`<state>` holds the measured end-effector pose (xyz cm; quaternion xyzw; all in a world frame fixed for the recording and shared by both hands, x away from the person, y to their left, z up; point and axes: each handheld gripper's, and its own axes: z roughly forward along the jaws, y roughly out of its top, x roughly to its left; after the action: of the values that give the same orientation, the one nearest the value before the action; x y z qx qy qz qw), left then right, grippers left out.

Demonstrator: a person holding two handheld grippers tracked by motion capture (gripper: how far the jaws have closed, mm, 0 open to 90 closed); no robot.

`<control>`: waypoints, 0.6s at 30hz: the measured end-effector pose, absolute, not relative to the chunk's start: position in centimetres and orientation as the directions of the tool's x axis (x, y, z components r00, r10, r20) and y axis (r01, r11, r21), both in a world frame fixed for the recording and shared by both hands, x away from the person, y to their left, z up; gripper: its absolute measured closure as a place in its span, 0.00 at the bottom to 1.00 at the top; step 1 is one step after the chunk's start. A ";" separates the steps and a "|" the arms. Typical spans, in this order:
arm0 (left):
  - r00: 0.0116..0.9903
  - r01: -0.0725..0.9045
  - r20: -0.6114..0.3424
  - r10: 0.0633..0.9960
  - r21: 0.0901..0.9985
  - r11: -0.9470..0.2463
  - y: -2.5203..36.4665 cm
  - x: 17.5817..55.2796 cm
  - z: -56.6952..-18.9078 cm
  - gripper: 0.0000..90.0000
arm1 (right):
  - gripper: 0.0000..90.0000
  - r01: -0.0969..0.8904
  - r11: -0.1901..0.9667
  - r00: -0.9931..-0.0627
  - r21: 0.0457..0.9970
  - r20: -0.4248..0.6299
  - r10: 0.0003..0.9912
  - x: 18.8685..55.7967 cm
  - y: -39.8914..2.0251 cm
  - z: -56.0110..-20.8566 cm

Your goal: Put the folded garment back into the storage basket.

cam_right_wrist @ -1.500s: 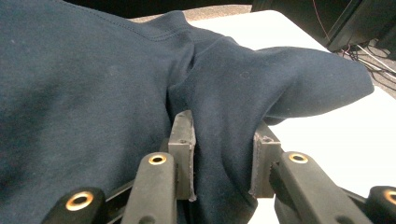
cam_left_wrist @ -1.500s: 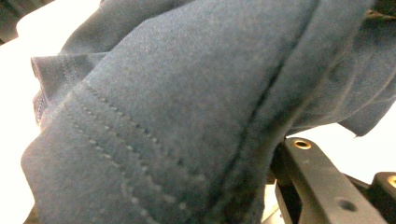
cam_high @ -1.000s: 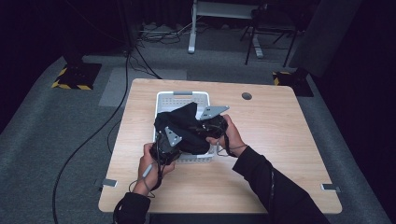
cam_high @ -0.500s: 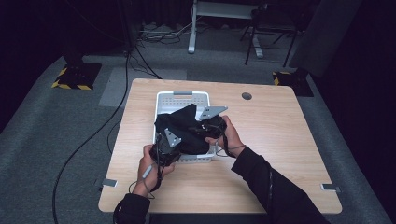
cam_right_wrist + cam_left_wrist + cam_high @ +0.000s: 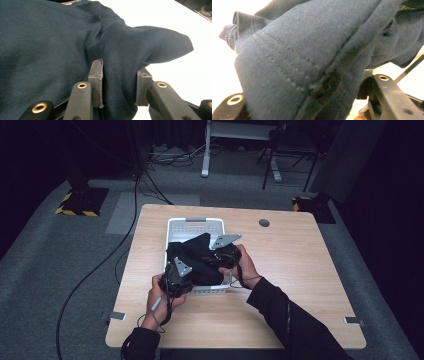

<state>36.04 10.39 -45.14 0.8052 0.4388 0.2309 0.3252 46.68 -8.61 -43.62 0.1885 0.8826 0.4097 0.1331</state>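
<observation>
Nothing moved since earlier, dark garment [image 5: 197, 260] bunched between both tongs, over basket [image 5: 195, 227]

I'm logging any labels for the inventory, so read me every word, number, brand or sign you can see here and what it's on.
None readable.
The dark garment shows plain fabric and stitching, with no tag or print.
The white basket, the table and the right gripper bear no legible marks.
The yellow-and-black floor stripes are hazard markings, not text.
</observation>
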 end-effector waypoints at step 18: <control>0.535 0.534 0.044 0.844 0.756 -0.378 11.7 35.8 -44.6 0.33 | 0.64 0.234 0.628 -0.874 0.742 -0.123 0.470 46.9 -8.4 -44.5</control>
<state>35.79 11.71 -44.55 0.8008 0.4303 0.2181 0.3549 46.89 -8.37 -44.49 0.1980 0.8891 0.3828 0.1543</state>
